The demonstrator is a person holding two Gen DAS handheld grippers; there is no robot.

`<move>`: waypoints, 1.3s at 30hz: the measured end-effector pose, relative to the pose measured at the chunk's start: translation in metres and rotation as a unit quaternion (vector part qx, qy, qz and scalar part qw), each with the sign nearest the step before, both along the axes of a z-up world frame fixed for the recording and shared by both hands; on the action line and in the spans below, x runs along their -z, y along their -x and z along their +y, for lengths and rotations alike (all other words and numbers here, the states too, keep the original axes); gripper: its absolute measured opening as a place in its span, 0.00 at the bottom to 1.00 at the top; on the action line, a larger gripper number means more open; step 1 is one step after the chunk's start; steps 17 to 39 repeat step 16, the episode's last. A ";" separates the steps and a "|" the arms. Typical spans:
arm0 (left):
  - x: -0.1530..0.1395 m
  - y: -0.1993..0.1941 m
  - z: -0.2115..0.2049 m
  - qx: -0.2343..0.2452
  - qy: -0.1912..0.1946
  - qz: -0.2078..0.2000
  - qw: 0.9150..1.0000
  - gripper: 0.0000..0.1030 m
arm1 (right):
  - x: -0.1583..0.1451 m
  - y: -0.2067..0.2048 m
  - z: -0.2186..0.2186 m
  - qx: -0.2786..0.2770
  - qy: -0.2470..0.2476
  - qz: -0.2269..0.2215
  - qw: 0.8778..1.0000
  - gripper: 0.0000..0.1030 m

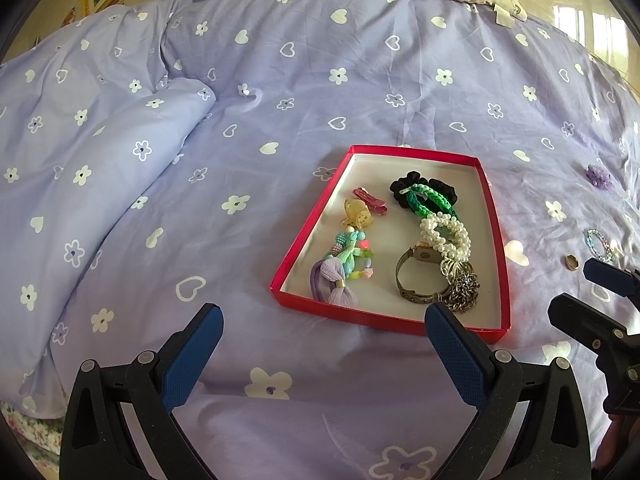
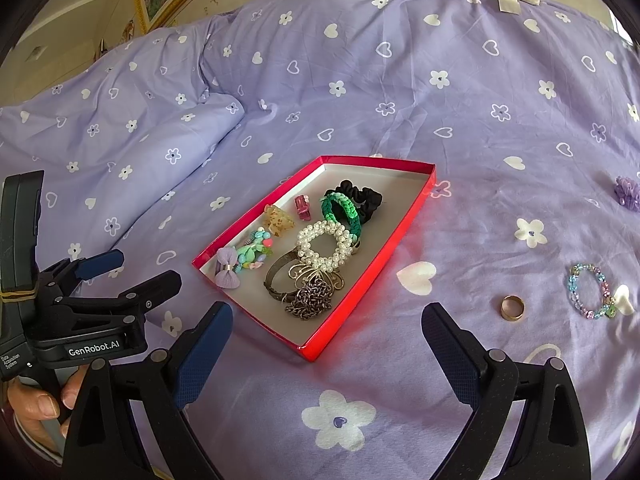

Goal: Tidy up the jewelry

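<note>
Jewelry is mostly gathered already in the red box (image 2: 404,228) on the bed (image 2: 360,92); you have three pieces left outside it, on the sheet to its right: a gold ring (image 2: 512,307), a beaded bracelet (image 2: 591,290) just beyond it, and a purple flower piece (image 2: 627,193) farther back. Your right gripper (image 2: 326,324) hangs with its jaws spread wide and holding nothing, and your left gripper (image 1: 324,326) is the same. The ring looks hard, smooth and light, likely to slip or sink into the soft bedding, so pinch it across its band. The bracelet should flex; take one side of its loop.
</note>
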State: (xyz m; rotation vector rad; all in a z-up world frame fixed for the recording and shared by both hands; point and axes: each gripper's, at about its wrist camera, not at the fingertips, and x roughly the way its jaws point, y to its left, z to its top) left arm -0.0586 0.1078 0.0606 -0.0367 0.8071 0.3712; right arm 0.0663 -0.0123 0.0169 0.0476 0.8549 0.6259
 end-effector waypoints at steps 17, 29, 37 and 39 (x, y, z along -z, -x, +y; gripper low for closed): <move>0.002 -0.008 0.000 0.004 0.006 0.004 1.000 0.99 | 0.004 -0.004 -0.005 0.006 0.002 0.008 1.000 0.94; 0.002 -0.008 0.000 0.004 0.006 0.004 1.000 0.99 | 0.004 -0.004 -0.005 0.006 0.002 0.008 1.000 0.94; 0.002 -0.008 0.000 0.004 0.006 0.004 1.000 0.99 | 0.004 -0.004 -0.005 0.006 0.002 0.008 1.000 0.94; 0.002 -0.008 0.000 0.004 0.006 0.004 1.000 0.99 | 0.004 -0.004 -0.005 0.006 0.002 0.008 1.000 0.94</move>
